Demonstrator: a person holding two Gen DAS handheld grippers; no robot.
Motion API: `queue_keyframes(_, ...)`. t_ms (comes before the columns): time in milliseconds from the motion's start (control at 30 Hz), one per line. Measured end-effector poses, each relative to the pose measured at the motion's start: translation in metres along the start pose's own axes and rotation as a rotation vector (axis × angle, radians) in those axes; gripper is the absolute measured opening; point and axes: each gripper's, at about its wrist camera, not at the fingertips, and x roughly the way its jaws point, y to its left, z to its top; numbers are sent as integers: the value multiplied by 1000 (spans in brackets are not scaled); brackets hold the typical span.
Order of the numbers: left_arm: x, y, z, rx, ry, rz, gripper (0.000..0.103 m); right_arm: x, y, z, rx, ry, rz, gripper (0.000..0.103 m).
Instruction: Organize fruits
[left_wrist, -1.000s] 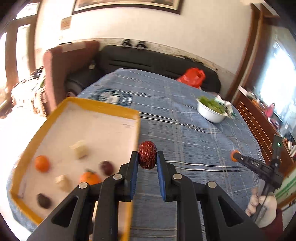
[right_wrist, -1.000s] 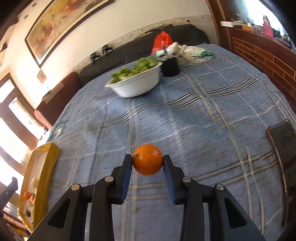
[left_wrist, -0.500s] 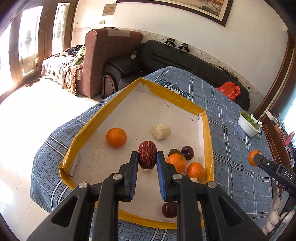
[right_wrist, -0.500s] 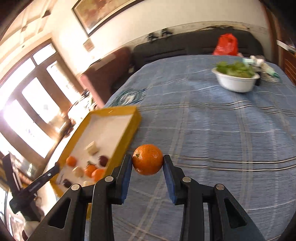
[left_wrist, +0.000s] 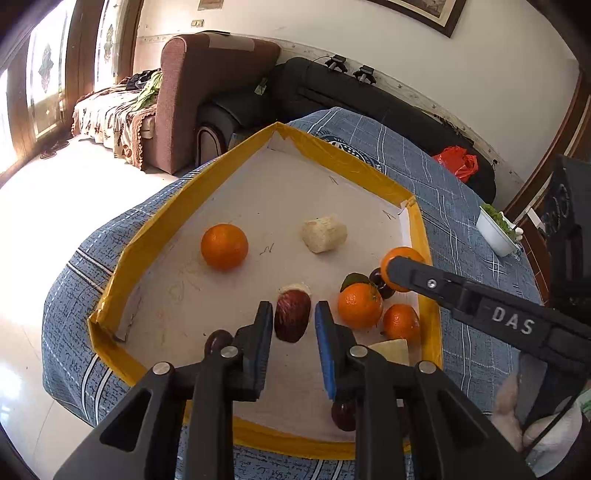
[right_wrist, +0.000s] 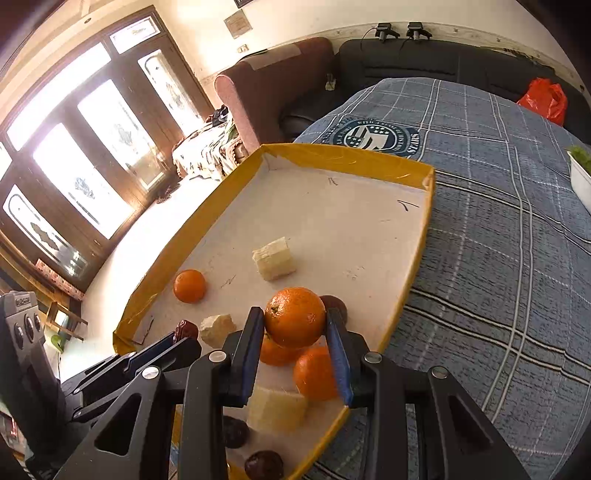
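A yellow-rimmed tray (left_wrist: 140, 243) (right_wrist: 343, 155) lies on the blue plaid cloth and holds several oranges, dark dates and pale chunks. My left gripper (left_wrist: 293, 325) hangs low over the tray's near part. Its jaws are opening, and the red date (left_wrist: 291, 315) stands between them with a gap at the right pad. My right gripper (right_wrist: 295, 332) is shut on an orange (right_wrist: 294, 317) (left_wrist: 400, 256) just above the fruits by the tray's right rim. In the right wrist view, the left gripper (right_wrist: 162, 347) shows at lower left with the date (right_wrist: 184, 328) at its tip.
A white bowl of greens (left_wrist: 495, 229) (right_wrist: 581, 173) stands to the right on the cloth. A red bag (left_wrist: 456, 162) lies on the black sofa (left_wrist: 369, 96) behind. A brown armchair (left_wrist: 207, 85) is beyond the tray's corner, and the table edge drops off left of the tray. A person's hand (left_wrist: 546, 435) is at lower right.
The left jaws have parted from the red date and the gripper has come lower over the tray. The right gripper has carried its orange leftward to above the tray.
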Motion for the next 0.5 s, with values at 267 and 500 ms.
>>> queue_keyframes(267, -22, 25, 9, -76, -54, 5, 56, 33, 12, 17, -32, 38, -1, 39)
queue_keyframes(500, -31, 26, 8, -93, -76, 0, 59, 14, 11, 18, -20, 1, 6, 41)
